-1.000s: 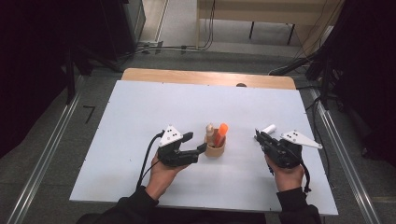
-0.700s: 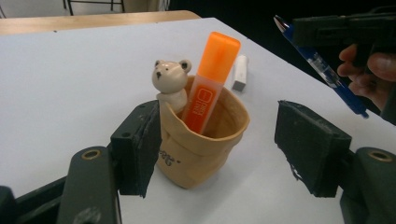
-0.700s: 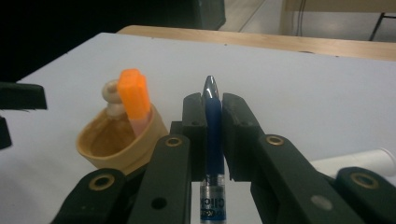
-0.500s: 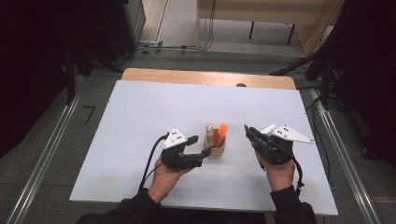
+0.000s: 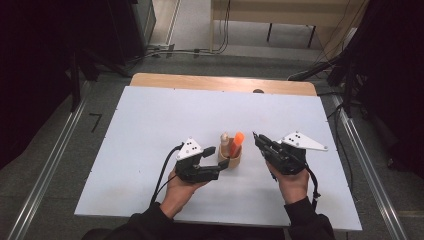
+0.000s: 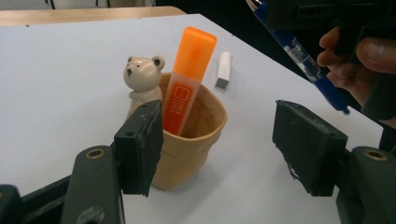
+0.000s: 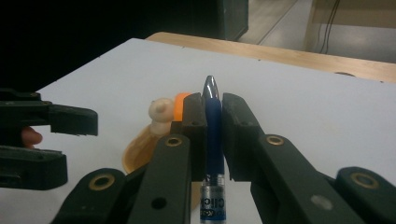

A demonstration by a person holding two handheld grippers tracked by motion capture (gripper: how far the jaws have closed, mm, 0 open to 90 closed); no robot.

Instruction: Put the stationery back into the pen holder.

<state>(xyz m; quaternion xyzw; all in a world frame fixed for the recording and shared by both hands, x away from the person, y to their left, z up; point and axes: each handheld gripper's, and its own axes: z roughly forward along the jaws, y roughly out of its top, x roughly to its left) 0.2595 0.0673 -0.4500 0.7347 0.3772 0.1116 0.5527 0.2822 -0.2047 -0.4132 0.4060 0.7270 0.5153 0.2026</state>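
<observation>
My right gripper (image 7: 212,116) is clamped on the blue ballpoint pen (image 7: 213,140), whose long axis runs along the jaws, tip pointing away from me toward the tan wooden cup (image 5: 230,159). My left gripper (image 6: 224,144) has just been closing slightly; its jaws stand apart around that cup, the left pad at its wall, the right clear. An orange highlighter (image 6: 187,88) leans upright in the cup.

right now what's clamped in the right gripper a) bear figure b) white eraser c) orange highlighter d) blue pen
d: the right gripper has its jaws shut on the blue pen, while the orange highlighter stands in the cup.
</observation>
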